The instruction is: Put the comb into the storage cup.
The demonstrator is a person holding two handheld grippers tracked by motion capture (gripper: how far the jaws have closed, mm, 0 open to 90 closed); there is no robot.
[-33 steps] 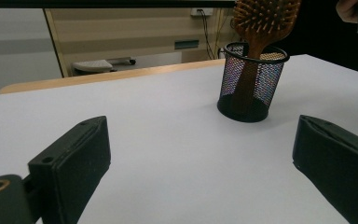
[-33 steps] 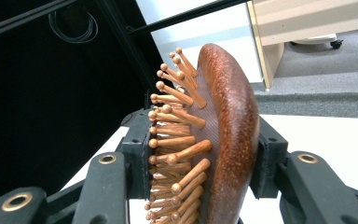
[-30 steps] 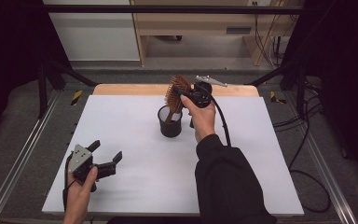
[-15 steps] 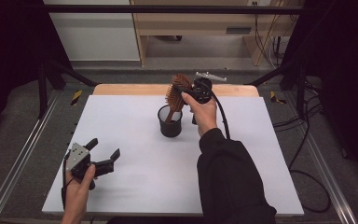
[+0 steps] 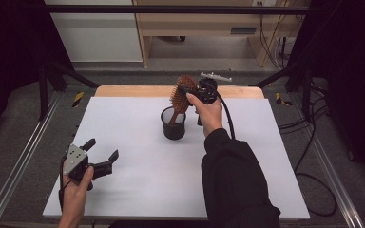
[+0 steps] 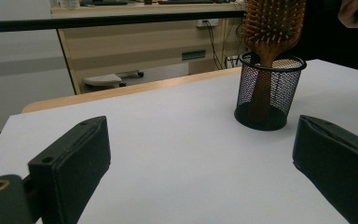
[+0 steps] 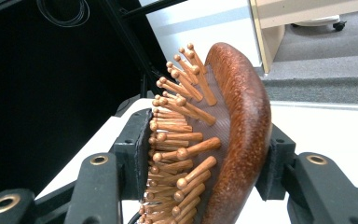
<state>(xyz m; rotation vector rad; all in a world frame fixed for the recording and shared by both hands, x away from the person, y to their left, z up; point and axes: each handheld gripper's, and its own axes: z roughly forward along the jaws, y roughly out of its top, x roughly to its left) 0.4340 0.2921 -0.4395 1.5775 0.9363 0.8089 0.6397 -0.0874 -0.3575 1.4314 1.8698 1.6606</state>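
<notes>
A wooden paddle hairbrush [image 5: 179, 102] stands handle-down in a black mesh cup [image 5: 173, 127] at the middle back of the white table. My right gripper [image 5: 184, 91] reaches in from the right at the brush head. In the right gripper view the hairbrush [image 7: 233, 130] sits between the jaws, one pad against the bristle tips and the other against the wooden back. These jaws have just been opening, with the brush still touched on both sides. My left gripper [image 5: 102, 148] hovers open at the front left, with nothing between its jaws. It faces the cup [image 6: 268, 93] and the hairbrush [image 6: 272, 23].
The white table top [image 5: 138, 190] has a wooden strip along its far edge [image 5: 138, 90]. Metal rails [image 5: 24, 161] run down both sides of the table. A cable [image 5: 228, 118] trails from the right gripper over the sleeve. Wooden furniture [image 5: 204, 23] stands beyond the table.
</notes>
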